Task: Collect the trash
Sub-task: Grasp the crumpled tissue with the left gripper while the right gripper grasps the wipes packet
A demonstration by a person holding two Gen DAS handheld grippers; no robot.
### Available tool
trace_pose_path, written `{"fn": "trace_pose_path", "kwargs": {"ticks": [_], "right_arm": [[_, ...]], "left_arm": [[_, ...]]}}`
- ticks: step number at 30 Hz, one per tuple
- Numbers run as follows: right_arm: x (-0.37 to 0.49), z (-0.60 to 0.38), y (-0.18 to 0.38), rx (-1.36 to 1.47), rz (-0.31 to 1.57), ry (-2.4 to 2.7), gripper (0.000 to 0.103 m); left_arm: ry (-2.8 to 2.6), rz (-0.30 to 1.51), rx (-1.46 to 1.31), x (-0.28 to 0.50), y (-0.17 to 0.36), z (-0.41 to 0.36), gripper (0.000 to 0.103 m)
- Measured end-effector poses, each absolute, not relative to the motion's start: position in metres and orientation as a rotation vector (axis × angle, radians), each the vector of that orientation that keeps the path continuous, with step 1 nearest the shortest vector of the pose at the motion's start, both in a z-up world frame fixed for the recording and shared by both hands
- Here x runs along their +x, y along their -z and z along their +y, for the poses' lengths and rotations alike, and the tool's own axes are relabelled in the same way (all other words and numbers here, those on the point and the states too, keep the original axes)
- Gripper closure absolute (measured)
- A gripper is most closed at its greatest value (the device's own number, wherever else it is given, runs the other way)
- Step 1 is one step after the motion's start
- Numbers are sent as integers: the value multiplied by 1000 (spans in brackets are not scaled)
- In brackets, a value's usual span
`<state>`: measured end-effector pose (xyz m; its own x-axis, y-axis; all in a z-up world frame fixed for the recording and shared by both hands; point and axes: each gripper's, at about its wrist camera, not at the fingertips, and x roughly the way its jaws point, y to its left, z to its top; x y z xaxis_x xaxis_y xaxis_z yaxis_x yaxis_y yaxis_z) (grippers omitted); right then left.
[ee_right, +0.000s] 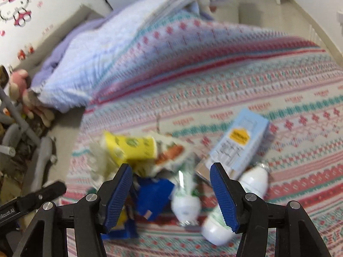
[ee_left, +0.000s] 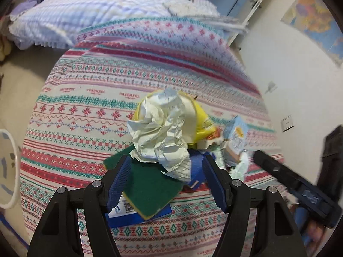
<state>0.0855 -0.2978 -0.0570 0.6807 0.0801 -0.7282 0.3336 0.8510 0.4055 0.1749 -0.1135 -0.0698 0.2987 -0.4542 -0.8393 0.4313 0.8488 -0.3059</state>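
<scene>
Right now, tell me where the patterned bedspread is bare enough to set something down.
Free: the bedspread between the trash pile and the lilac quilt, and the stretch right of the light blue carton. Crowded: around the crumpled paper, green sponge and white bottles.

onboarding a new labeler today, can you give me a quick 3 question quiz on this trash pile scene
1. True or false: the left gripper is clamped shut on the crumpled paper.
2. Which lies partly under the paper? A) green scouring pad B) a glass jar C) a metal spoon
3. Fill in: the two white bottles lie on their ____ on the patterned bedspread.

Key: 1 false, both its jaws stand open and clear of it; 2 A; 3 sides.
</scene>
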Motion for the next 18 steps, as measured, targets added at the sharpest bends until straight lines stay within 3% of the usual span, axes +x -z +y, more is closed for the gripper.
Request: {"fn": "trace_pose_path", "kwargs": {"ticks": [7, 9, 11, 14, 15, 18], "right_arm": [[71, -312, 70, 573, 865, 174, 38], [67, -320, 71, 574, 867, 191, 38], [65, -330, 75, 597, 875, 206, 38], [63, -344, 81, 634, 885, 218, 38], [63, -347, 82, 646, 885, 222, 38], [62, -354, 84, 681, 885, 217, 38]], "left_arm": [[508, 1120, -22, 186, 85, -120, 33], [501, 1116, -38, 189, 87, -124, 55], [494, 1136, -54, 192, 90, -122, 68], [513, 1133, -101, 190, 87, -113, 72], [514, 1127, -105, 189, 84, -111, 84], [526, 1120, -133, 188, 80, -102, 84]]}}
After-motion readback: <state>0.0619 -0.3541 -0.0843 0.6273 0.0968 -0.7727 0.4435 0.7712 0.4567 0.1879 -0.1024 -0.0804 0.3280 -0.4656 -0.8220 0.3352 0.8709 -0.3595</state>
